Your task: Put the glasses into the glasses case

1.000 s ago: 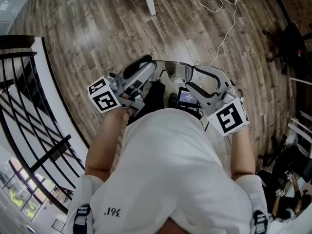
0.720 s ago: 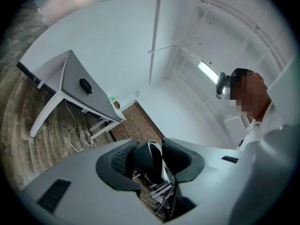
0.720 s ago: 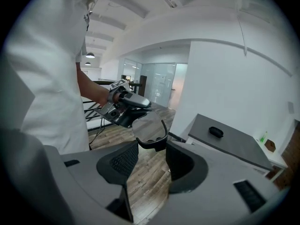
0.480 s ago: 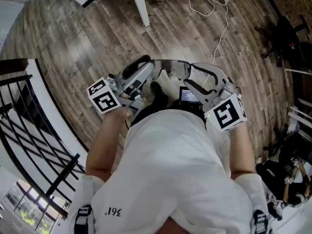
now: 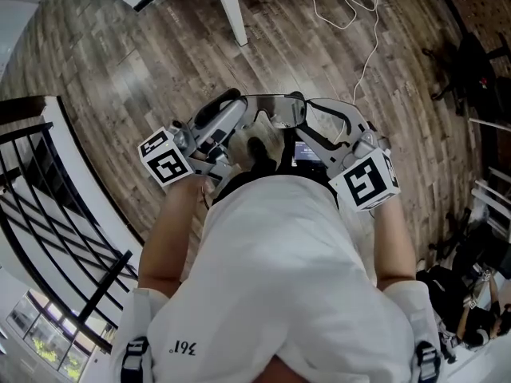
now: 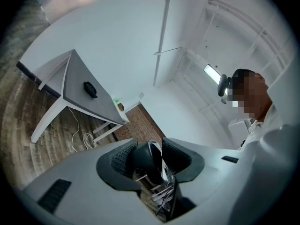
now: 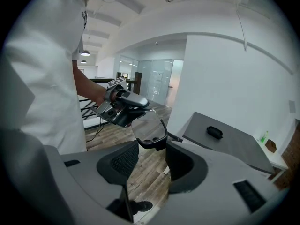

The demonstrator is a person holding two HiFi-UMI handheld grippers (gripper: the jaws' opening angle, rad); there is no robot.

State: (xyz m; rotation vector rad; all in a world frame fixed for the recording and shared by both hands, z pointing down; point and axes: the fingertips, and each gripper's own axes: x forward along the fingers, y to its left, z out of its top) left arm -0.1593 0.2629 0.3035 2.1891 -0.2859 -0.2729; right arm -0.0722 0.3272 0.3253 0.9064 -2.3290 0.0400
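A pair of clear-lensed glasses with a dark frame (image 5: 279, 108) hangs in the air between my two grippers, above the wooden floor. My left gripper (image 5: 243, 108) is shut on one end of the glasses (image 6: 146, 161), with the dark frame pinched between its pads. At the other end my right gripper (image 5: 313, 112) is shut on the frame; a lens (image 7: 149, 128) stands up just past its jaws. The dark glasses case (image 7: 214, 132) lies alone on a grey table (image 7: 234, 146), well ahead of both grippers. The left gripper view shows the case (image 6: 90, 89) too.
The grey table on white legs (image 5: 231, 10) stands ahead of me. A white cable (image 5: 363, 22) loops over the floor beside it. A black railing (image 5: 48, 206) runs along my left. Dark gear lies at the far right (image 5: 471, 62). A person stands behind me (image 6: 262, 139).
Both grippers have carried the glasses forward together, toward the table, which has come further into the top of the head view. Both grips look unchanged.
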